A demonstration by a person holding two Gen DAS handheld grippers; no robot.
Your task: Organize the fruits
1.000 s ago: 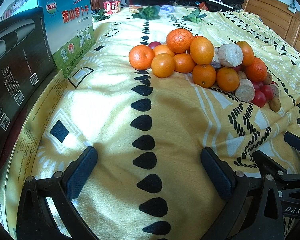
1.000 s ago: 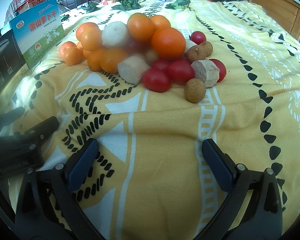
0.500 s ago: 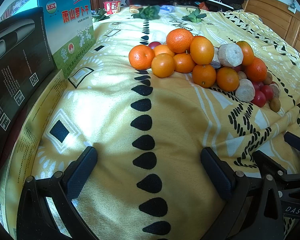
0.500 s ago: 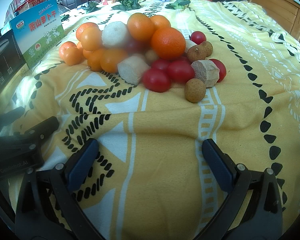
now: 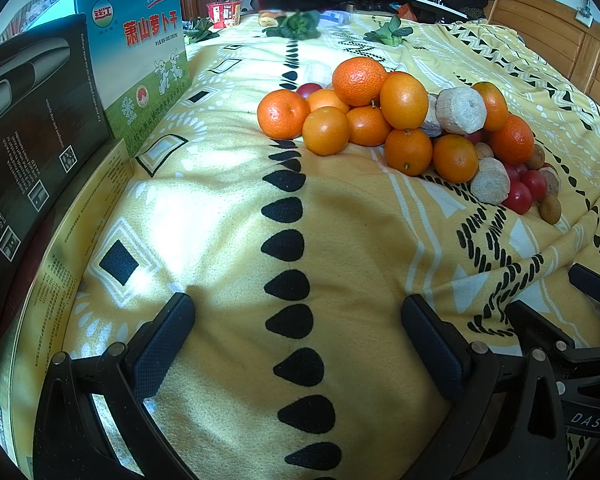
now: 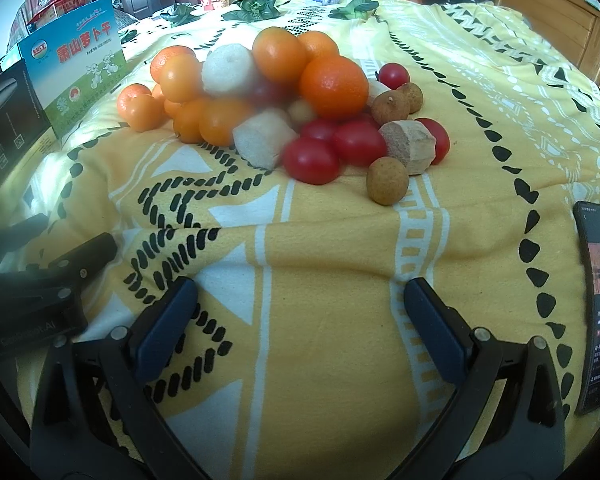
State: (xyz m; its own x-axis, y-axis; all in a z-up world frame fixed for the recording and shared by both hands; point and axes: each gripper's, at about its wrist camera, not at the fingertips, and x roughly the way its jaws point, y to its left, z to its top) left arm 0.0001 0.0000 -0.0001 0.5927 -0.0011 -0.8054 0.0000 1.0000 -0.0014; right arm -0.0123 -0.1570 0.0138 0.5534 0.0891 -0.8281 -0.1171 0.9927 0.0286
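Left edge of the bed: black box (image 5: 28, 128) and blue-green box (image 5: 140, 60) are standing upright side by side, with a flat yellow box (image 5: 80, 216) lying in front of them against the yellow blanket (image 5: 220, 220).

Left gripper (image 5: 296, 336) is sitting low over the blanket near the bed's near edge, jaws spread wide, nothing between the pads, well short of the fruit.

Fruit is lying in one mixed heap mid-bed, slightly toward the right side. Oranges (image 5: 360, 80) are making up the left and top of the heap, stacked and touching. Pale cut root chunks (image 5: 460, 110) are wedged among them. Cherry tomatoes (image 6: 312, 160) and small brown round fruits (image 6: 387, 180) are sitting at the heap's right and near side; one brown fruit is resting just beside a chunk (image 6: 408, 146).

Right gripper (image 6: 300, 316) is sitting beside the left one, also fully spread and holding nothing, pointing at the tomato side of the heap.

Phone (image 6: 598, 304), screen lit, is lying on the blanket by the right edge. Leafy greens (image 6: 256, 7) are lying at the far edge.
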